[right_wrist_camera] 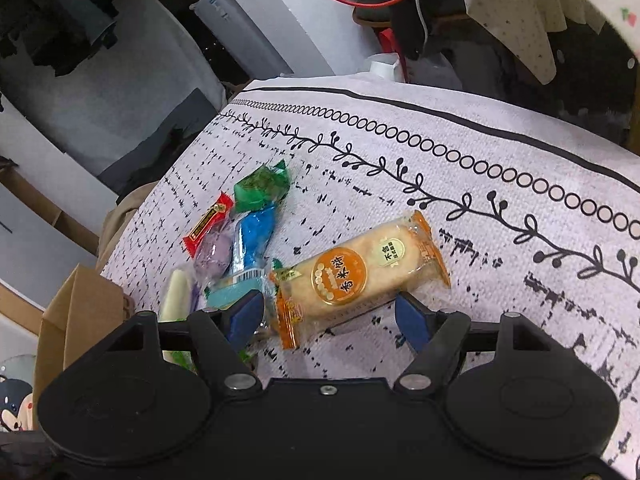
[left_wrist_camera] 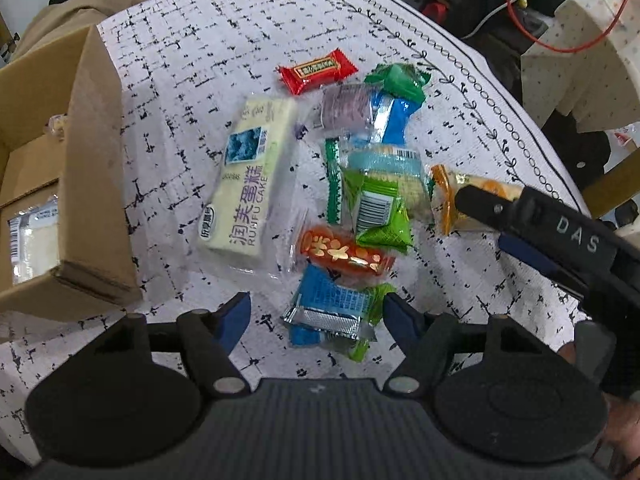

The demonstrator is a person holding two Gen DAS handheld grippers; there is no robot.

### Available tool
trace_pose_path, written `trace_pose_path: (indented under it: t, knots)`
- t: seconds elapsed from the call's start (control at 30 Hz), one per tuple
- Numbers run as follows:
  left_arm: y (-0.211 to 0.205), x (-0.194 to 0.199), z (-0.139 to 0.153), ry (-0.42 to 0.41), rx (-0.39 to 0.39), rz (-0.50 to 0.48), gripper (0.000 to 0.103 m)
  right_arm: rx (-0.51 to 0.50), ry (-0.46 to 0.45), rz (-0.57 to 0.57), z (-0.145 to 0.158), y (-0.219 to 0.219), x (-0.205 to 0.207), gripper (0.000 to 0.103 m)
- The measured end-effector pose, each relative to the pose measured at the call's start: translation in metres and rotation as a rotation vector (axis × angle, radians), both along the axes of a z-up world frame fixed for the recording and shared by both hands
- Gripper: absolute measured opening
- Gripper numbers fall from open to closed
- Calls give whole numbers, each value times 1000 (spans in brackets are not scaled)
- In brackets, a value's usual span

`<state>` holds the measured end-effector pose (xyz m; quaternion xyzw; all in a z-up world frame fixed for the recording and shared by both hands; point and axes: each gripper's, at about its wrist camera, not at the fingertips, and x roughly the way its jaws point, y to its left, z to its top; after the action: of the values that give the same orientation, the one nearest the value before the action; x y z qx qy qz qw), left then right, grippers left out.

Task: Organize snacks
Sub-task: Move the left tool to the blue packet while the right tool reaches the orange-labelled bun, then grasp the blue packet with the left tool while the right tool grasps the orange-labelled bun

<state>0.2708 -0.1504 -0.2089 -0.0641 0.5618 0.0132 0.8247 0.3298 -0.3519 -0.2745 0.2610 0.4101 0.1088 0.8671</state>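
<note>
Several wrapped snacks lie in a loose pile on the patterned tablecloth (left_wrist_camera: 180, 92). My left gripper (left_wrist_camera: 316, 312) is open and points down over a blue and green packet (left_wrist_camera: 328, 312), which lies between its blue pads. Just beyond are an orange-red packet (left_wrist_camera: 344, 254), a lime green packet (left_wrist_camera: 378, 208) and a long pale cake packet (left_wrist_camera: 248, 176). My right gripper (right_wrist_camera: 328, 312) is open, its fingers on either side of an orange rice cracker packet (right_wrist_camera: 360, 276). In the left wrist view the right gripper (left_wrist_camera: 480, 220) reaches in from the right onto that cracker packet (left_wrist_camera: 446, 200).
An open cardboard box (left_wrist_camera: 100, 160) stands left of the pile with a white packet (left_wrist_camera: 32, 240) inside. A red candy (left_wrist_camera: 316, 70), a green packet (left_wrist_camera: 396, 80), a blue packet (left_wrist_camera: 394, 120) and a purple one (left_wrist_camera: 344, 110) lie farther back. The cloth's far edge (right_wrist_camera: 440, 108) drops toward clutter and a red cable (left_wrist_camera: 568, 12).
</note>
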Motion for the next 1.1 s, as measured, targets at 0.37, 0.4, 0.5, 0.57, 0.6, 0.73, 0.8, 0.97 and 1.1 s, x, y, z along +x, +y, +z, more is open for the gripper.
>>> trace_pose_path:
  t: [0.37,0.4,0.5,0.57,0.6,0.73,0.8,0.97,1.1]
  knots:
    - [1,6,-8,42,-75,15,50,11,-15,-69,-3,-2,17,72]
    - [1,6,-9,45,-81,15,49,8,-14,-76,-4,-1,18,72]
    - [1,5,-9,49,-89,12,44,-22,-17,-92,-3,3,22,72]
    - [3,4,-8,49,-90,16,43,-58,-24,-94,-3,7,23,72]
    - [3,4,-7,46,-89,17,42,-73,-24,-93,-3,9,24,71]
    - [5,3,1,21,-84,22,41,-121,-15,-99,-2,10,22,55]
    - [7,3,7,6,-81,26,40,-138,-4,-88,-1,10,19,53]
    - [13,2,21,-27,-78,35,40,-163,25,-65,3,13,6,46]
    - [20,0,33,-50,-66,47,40,-151,29,-26,10,20,-6,44]
